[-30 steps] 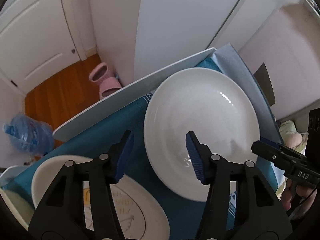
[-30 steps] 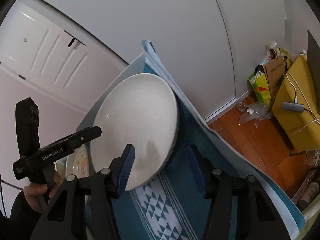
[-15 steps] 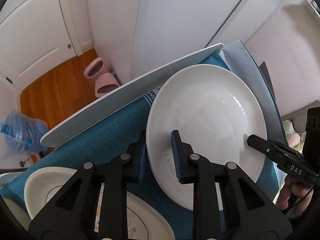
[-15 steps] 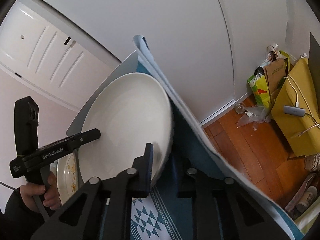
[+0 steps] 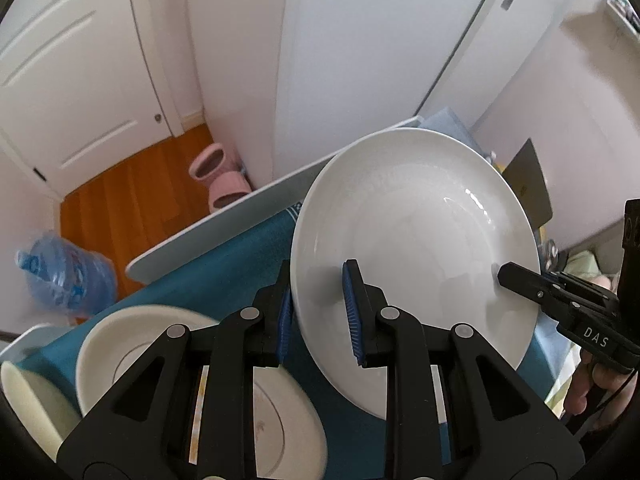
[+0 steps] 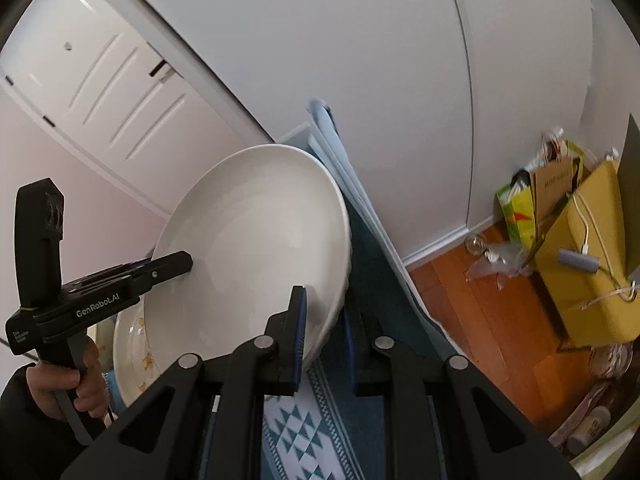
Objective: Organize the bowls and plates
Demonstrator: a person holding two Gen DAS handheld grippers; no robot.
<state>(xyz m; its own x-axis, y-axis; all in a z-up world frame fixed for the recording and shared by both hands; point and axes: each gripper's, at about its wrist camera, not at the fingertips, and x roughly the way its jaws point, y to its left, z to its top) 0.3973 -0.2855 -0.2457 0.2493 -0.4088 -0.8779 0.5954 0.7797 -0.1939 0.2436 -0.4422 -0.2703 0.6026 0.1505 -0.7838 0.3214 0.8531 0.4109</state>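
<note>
Both grippers are now clamped on the big white plate (image 5: 412, 240) — a second ago their jaws stood wide to either side of its rim, and now the blue pads are pressed onto it. My left gripper (image 5: 318, 312) pinches the near-left rim, one pad inside the dish and one behind it; my right gripper (image 6: 324, 336) bites the opposite rim, seen in the left view as a black jaw at the plate's right edge. The plate has also come up since then: it sits tilted above the blue cloth (image 5: 224, 268) rather than flat on it, so I judge the lift has begun. Beneath and to the left, the patterned plate (image 5: 132, 364) lies on the cloth, with a cream bowl (image 5: 24, 396) at the far left edge. With the grip made on both sides, my guess is the white plate goes onto the patterned one next — I need to keep it level so it doesn't slip from the pads.
</note>
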